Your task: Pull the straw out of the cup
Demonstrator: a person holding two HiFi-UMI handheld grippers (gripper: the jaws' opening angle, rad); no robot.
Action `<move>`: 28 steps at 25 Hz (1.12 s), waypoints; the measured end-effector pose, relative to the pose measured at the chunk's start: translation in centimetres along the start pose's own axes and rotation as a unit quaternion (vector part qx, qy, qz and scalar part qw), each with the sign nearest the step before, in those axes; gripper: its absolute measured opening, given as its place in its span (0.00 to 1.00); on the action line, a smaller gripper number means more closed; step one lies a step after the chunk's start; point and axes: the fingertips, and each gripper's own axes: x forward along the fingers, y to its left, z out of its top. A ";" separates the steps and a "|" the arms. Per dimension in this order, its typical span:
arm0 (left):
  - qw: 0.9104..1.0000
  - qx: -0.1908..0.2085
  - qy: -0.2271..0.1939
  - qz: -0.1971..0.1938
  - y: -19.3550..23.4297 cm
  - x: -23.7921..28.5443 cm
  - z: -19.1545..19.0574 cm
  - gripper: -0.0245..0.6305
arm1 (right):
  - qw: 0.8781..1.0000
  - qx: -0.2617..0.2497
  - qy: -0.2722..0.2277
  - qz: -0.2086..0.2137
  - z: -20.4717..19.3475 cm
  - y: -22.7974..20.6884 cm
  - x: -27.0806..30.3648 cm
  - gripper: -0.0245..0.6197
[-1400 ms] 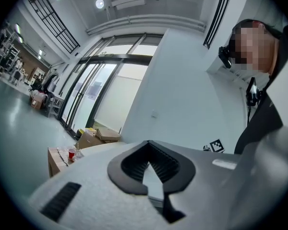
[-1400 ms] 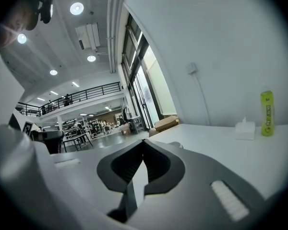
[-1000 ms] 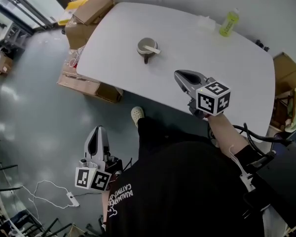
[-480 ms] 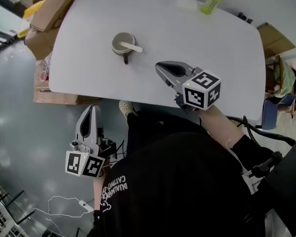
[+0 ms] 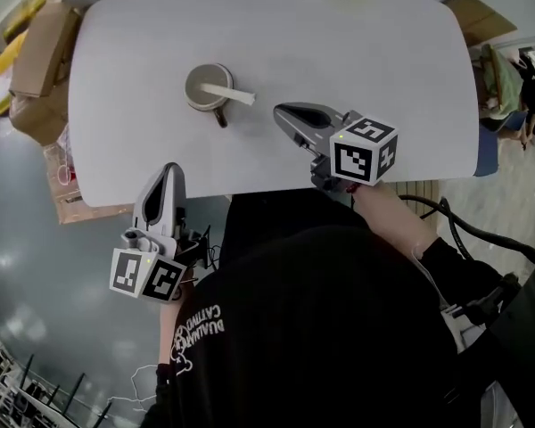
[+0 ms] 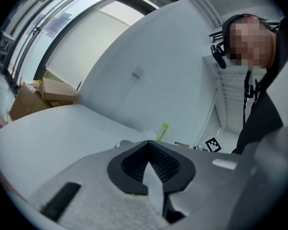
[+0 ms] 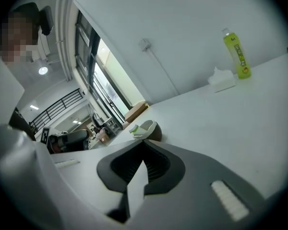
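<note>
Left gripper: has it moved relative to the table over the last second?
Yes. The left gripper has come in from over the floor to the near edge of the white table, toward the cup.

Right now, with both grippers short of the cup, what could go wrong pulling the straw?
1. The right gripper has its jaws together and points toward the straw. Unless it opens first, it may shove the straw rather than grip it.
2. Nothing holds the cup: the left gripper, also shut, is by the table edge, apart from it. A pull could drag or tip the cup.
</note>
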 end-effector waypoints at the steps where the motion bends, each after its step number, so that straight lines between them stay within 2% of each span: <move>1: 1.000 0.002 0.007 -0.007 0.3 0.6 0.1 0.04 | 1.000 0.001 -0.002 -0.008 0.0 -0.4 0.2 0.05; 4: 0.999 0.002 0.029 -0.025 0.9 2.2 -0.1 0.04 | 1.000 -0.003 -0.007 -0.023 0.1 -0.7 0.4 0.05; 10: 0.997 -0.011 0.059 -0.054 2.7 4.6 0.3 0.04 | 0.999 -0.011 -0.037 -0.020 1.0 -0.1 1.1 0.05; 12: 0.995 -0.009 0.068 -0.068 3.3 5.2 0.5 0.04 | 0.999 0.000 -0.043 -0.014 0.9 0.2 1.6 0.17; 17: 0.992 -0.009 0.084 -0.099 4.4 6.4 1.3 0.04 | 0.995 0.060 -0.074 -0.003 1.4 1.0 2.6 0.26; 22: 0.988 -0.008 0.096 -0.119 4.7 7.0 1.9 0.04 | 0.993 0.079 -0.085 -0.037 2.2 0.8 2.5 0.24; 25: 0.988 -0.009 0.096 -0.120 5.7 6.7 2.5 0.04 | 0.993 0.070 -0.089 -0.039 2.8 1.5 3.0 0.16; 28: 0.990 -0.010 0.086 -0.112 5.7 6.2 3.0 0.04 | 0.993 0.064 -0.088 -0.041 3.0 1.9 2.8 0.15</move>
